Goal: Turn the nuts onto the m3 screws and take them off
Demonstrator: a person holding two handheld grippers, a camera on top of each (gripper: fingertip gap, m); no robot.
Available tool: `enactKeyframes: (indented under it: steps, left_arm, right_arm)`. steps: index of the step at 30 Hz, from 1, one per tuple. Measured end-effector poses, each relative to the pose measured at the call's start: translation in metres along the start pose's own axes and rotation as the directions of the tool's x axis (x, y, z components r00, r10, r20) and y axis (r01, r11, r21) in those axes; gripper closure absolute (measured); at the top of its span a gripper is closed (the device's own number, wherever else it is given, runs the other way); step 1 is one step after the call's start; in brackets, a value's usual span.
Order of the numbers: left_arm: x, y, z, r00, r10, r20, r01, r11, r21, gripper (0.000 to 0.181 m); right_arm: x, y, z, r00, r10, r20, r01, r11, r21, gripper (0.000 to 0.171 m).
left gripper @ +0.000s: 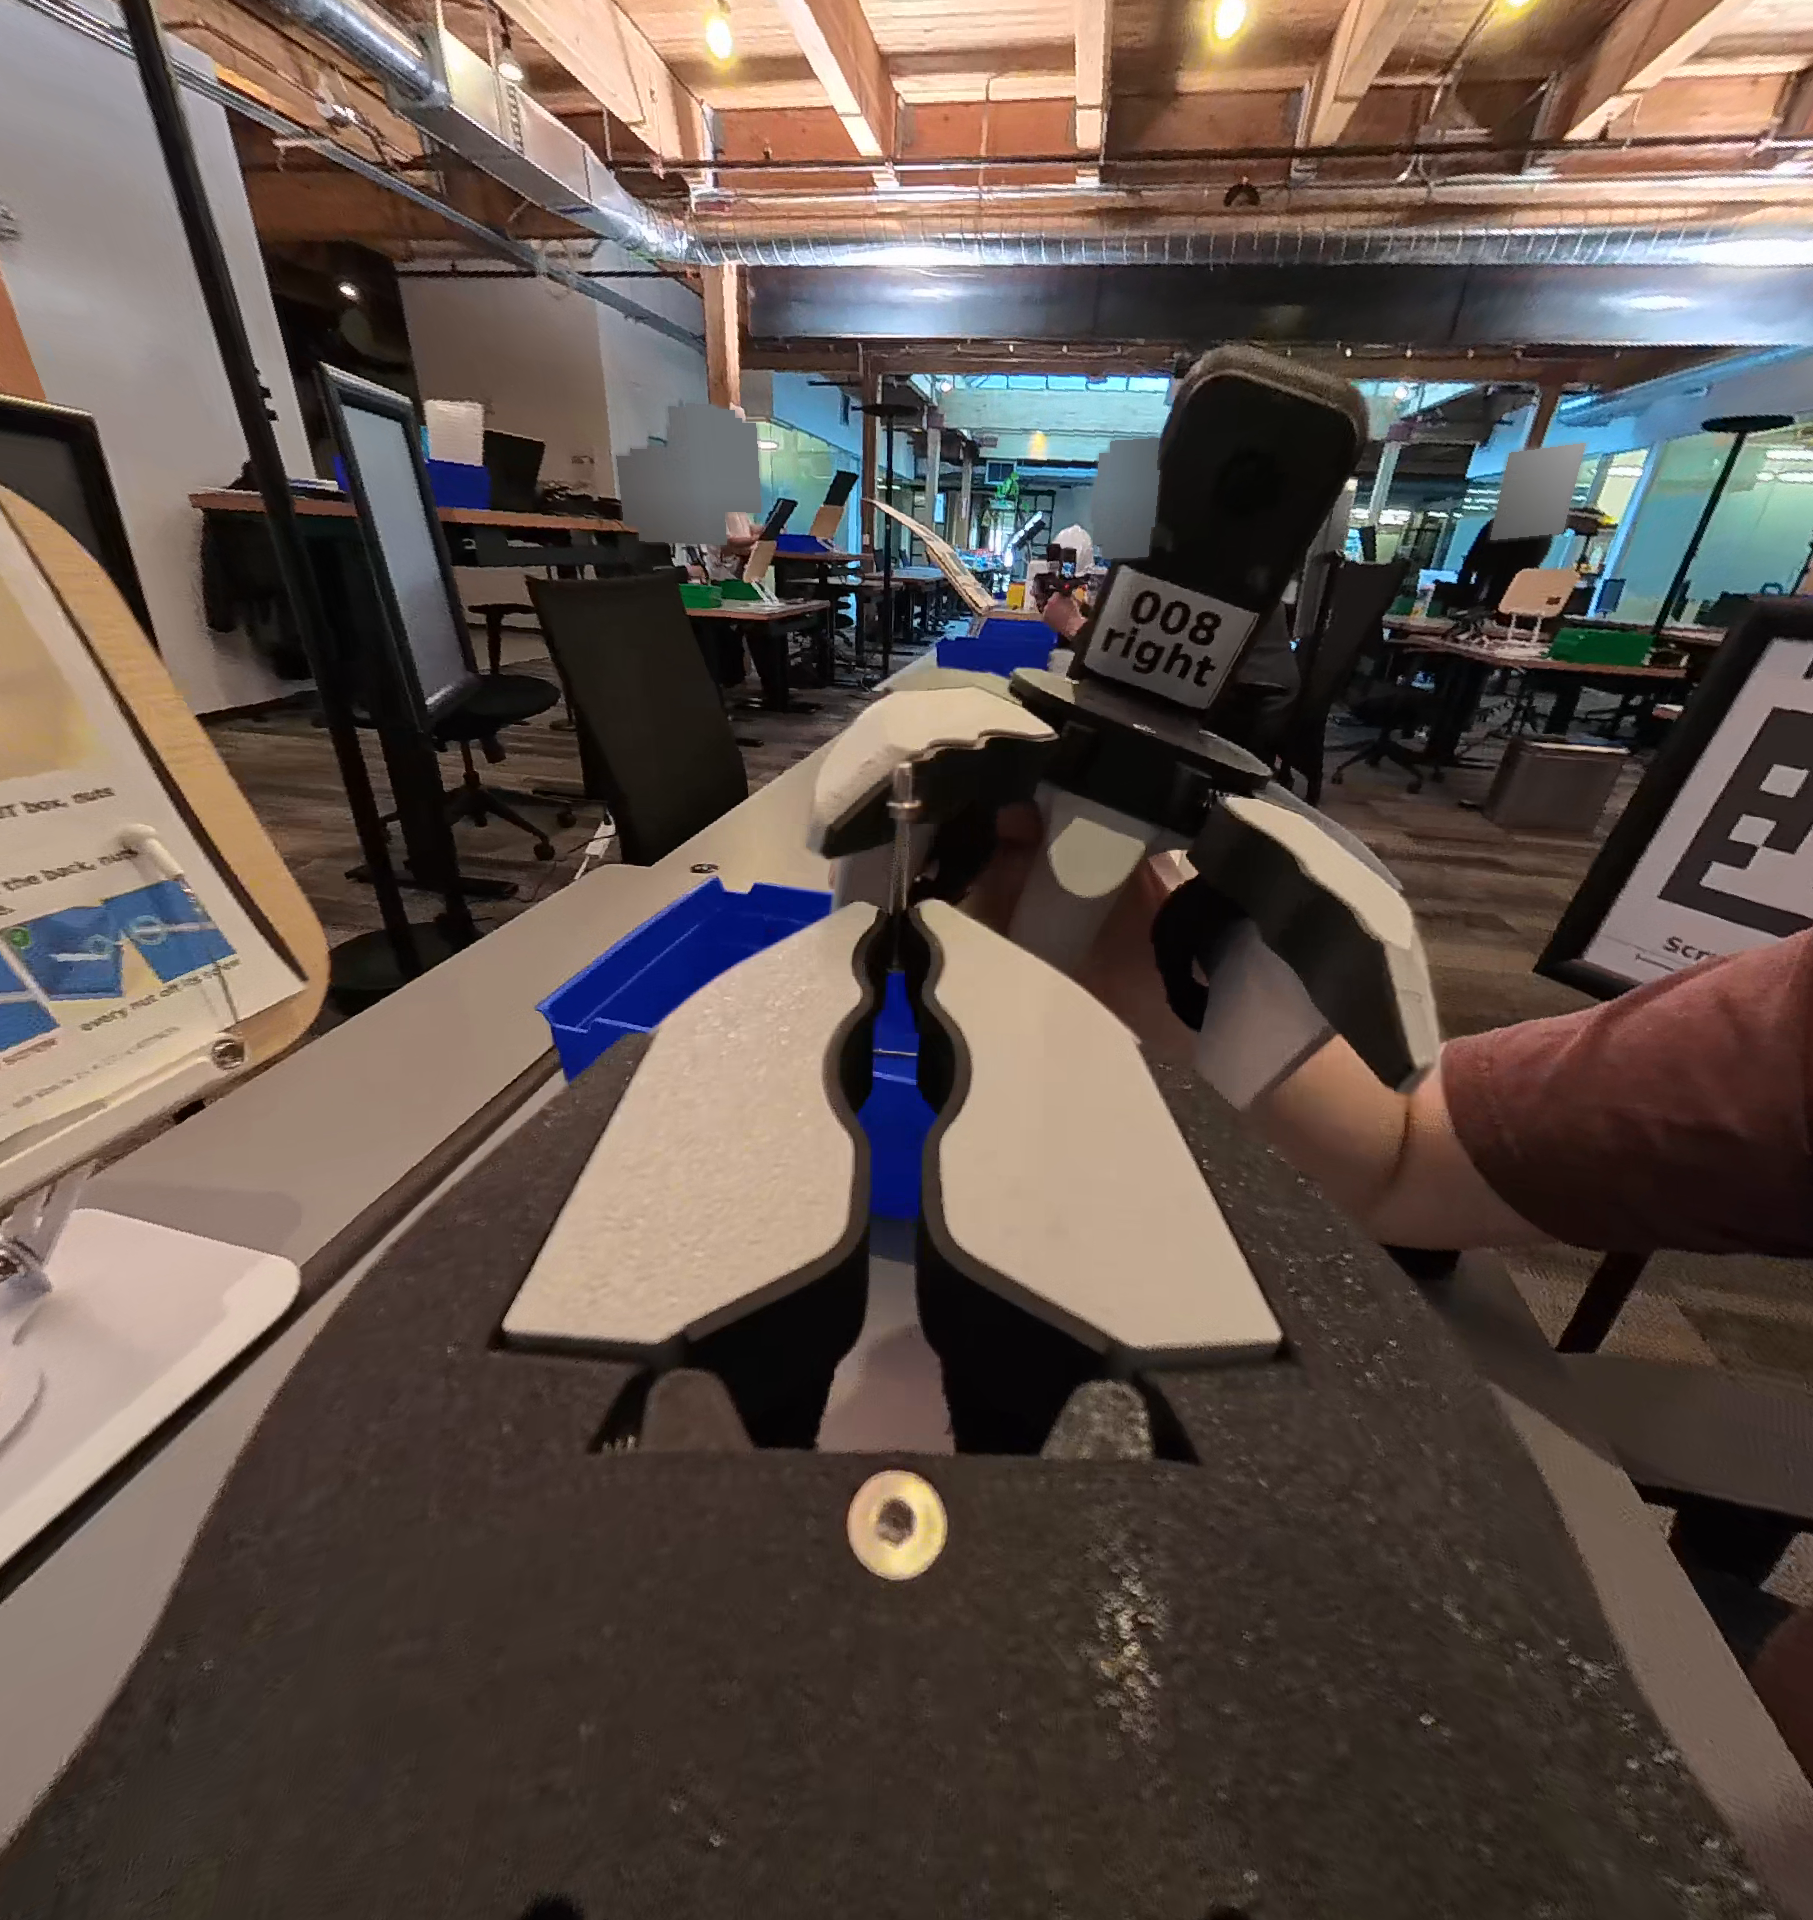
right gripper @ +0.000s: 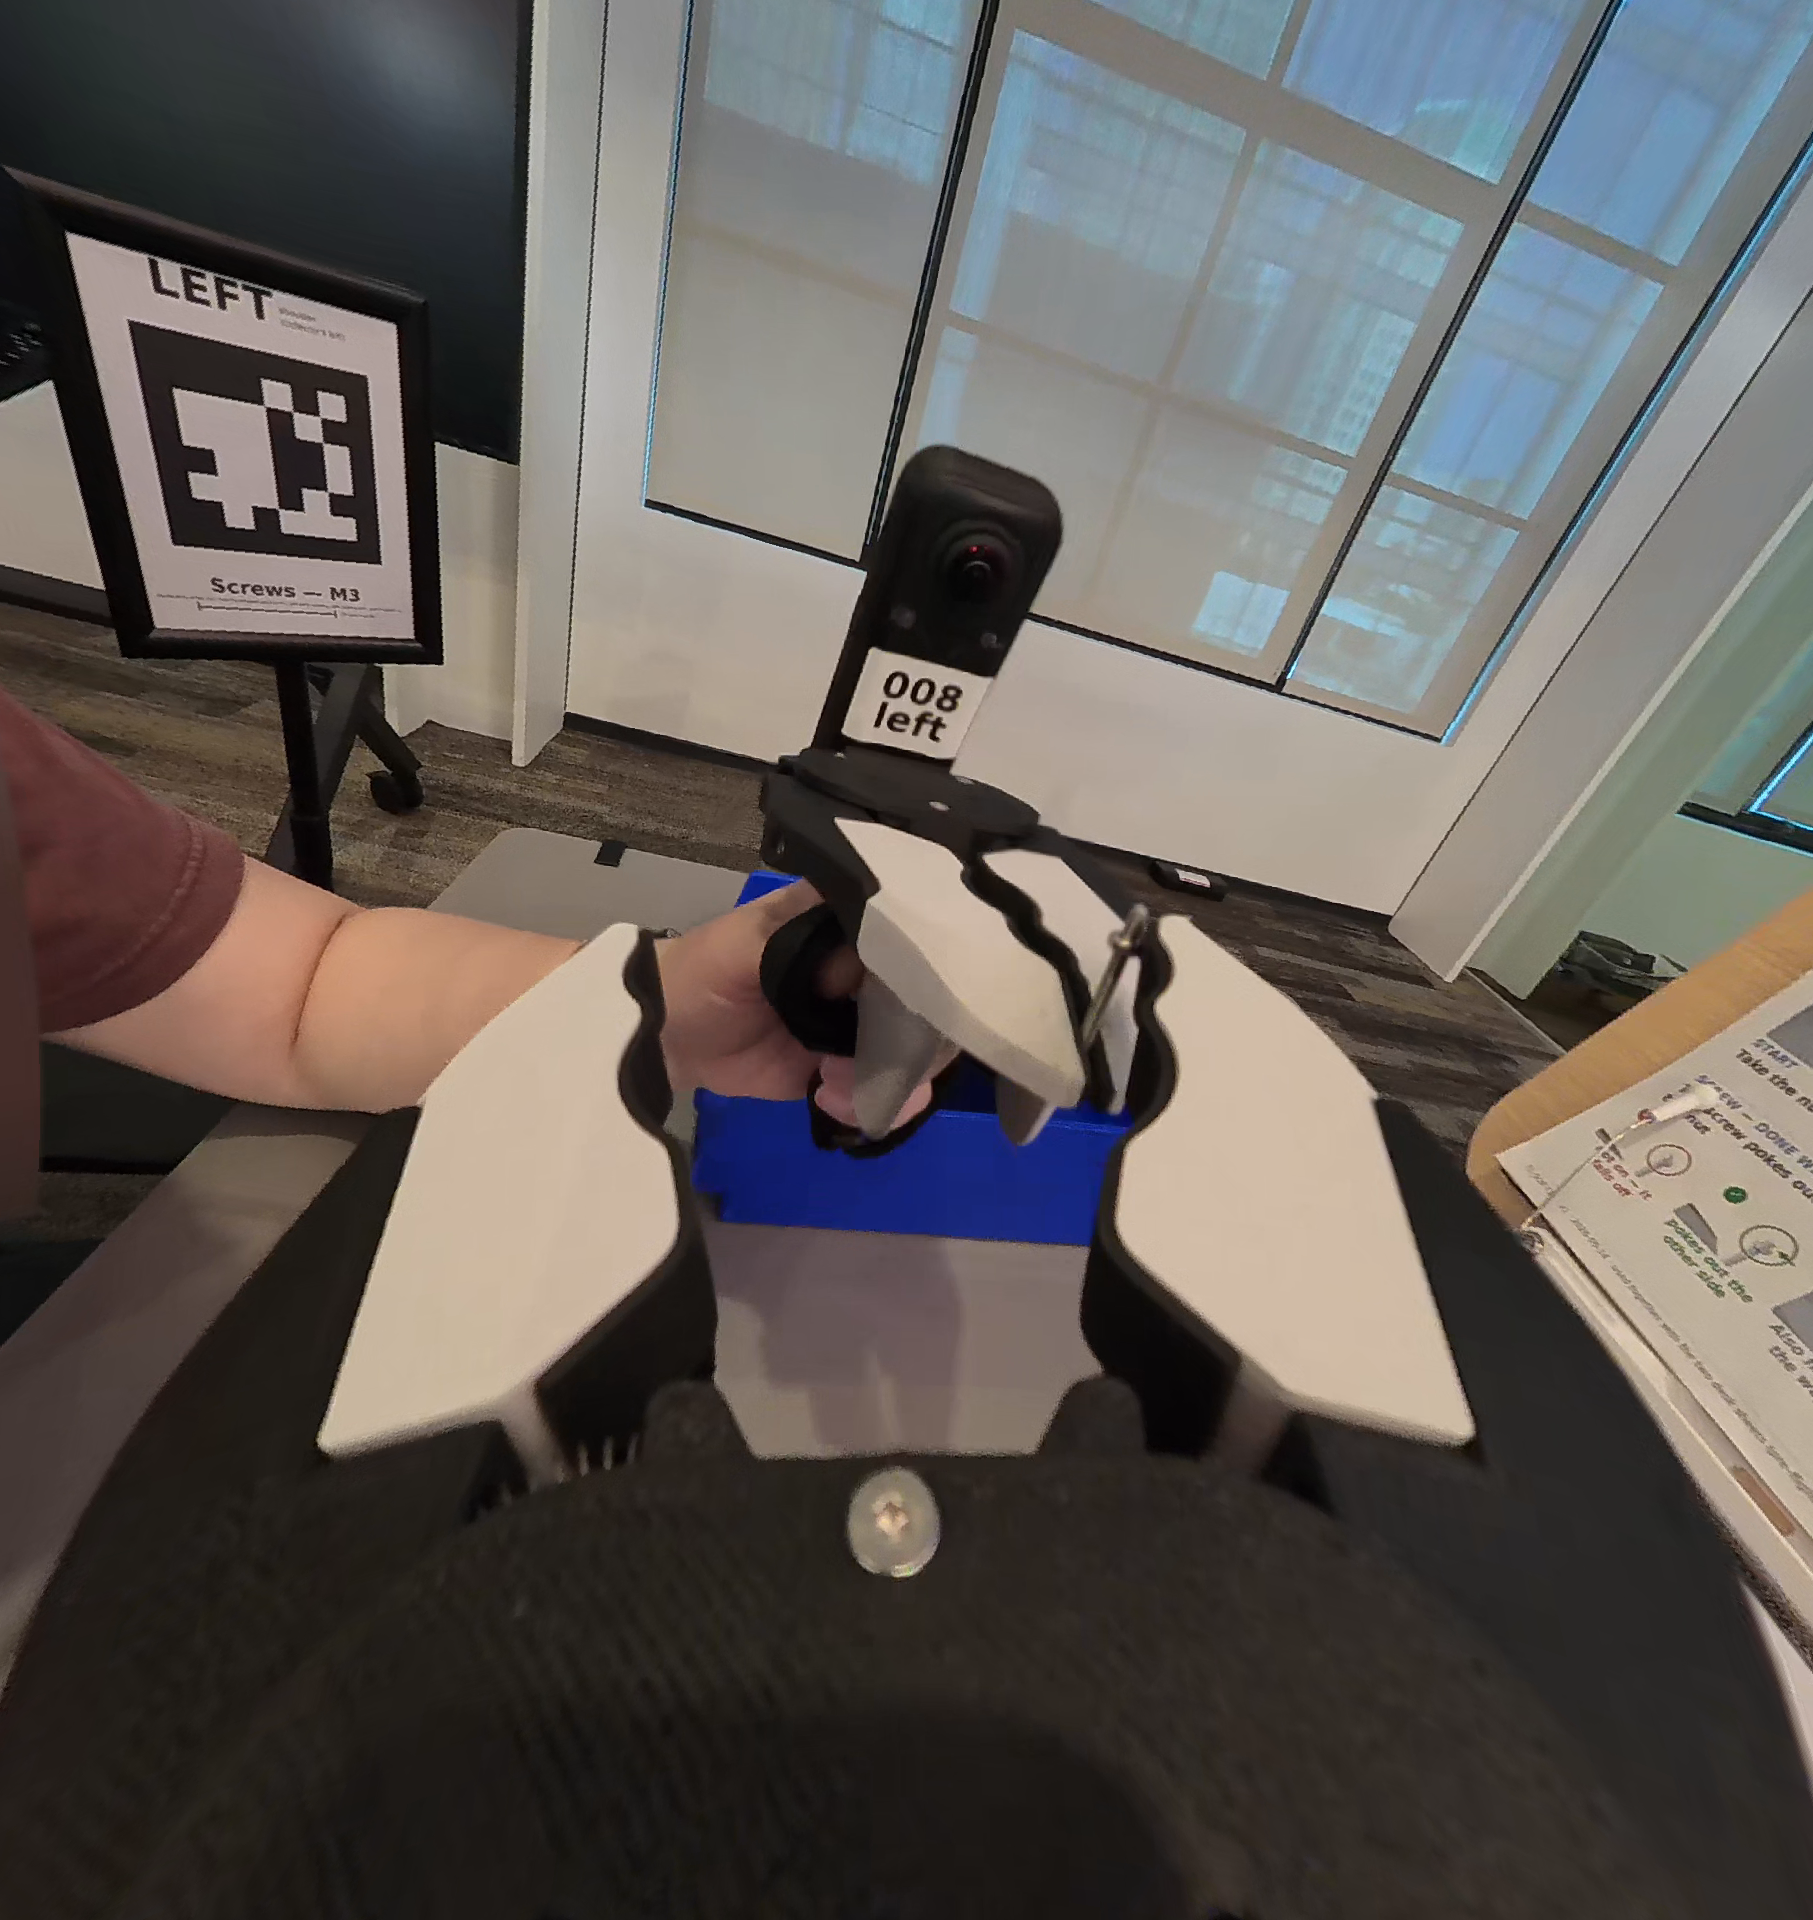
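Note:
My left gripper (left gripper: 894, 920) is shut on a thin metal M3 screw (left gripper: 900, 862) and holds it upright above a blue bin (left gripper: 673, 961). A small nut (left gripper: 907, 806) sits near the screw's upper end. My right gripper (left gripper: 1120, 935) faces it with its jaws wide open. One of its fingers (left gripper: 933, 758) is right beside the screw's top. In the right wrist view the right gripper (right gripper: 897, 956) is open and empty. The left gripper (right gripper: 1073, 1081) holds the screw (right gripper: 1110, 982) just inside the right gripper's right finger (right gripper: 1286, 1143).
The blue bin (right gripper: 912, 1184) stands on a grey table (right gripper: 829, 1340). An instruction sheet on a wooden board (left gripper: 102, 883) (right gripper: 1712, 1195) stands at one table side. Framed marker signs (left gripper: 1764, 810) (right gripper: 258, 436) stand beyond the table. A person's arms (left gripper: 1608, 1122) hold both grippers. The gap from one gripper's tips to the other's is roughly 4 cm.

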State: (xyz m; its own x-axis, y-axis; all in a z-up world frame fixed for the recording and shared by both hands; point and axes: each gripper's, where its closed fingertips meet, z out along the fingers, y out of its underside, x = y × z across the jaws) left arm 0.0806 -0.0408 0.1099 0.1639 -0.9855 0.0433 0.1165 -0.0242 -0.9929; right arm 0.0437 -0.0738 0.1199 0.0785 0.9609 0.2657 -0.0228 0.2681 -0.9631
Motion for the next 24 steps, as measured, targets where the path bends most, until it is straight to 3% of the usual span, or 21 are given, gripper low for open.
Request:
enactKeyframes:
  steps: [11,24]
  left_arm:
    - [0.012,0.008,0.01,0.998,-0.011,-0.054,0.009,0.999,-0.034,0.179]
    - [0.001,-0.006,-0.006,0.999,-0.031,-0.031,0.031,1.0,0.001,0.18]
  right_arm:
    - [-0.003,0.003,0.006,1.0,0.021,0.015,-0.021,1.0,0.008,0.085]
    - [0.006,-0.002,-0.001,0.999,0.022,-0.024,-0.021,0.999,0.034,0.088]
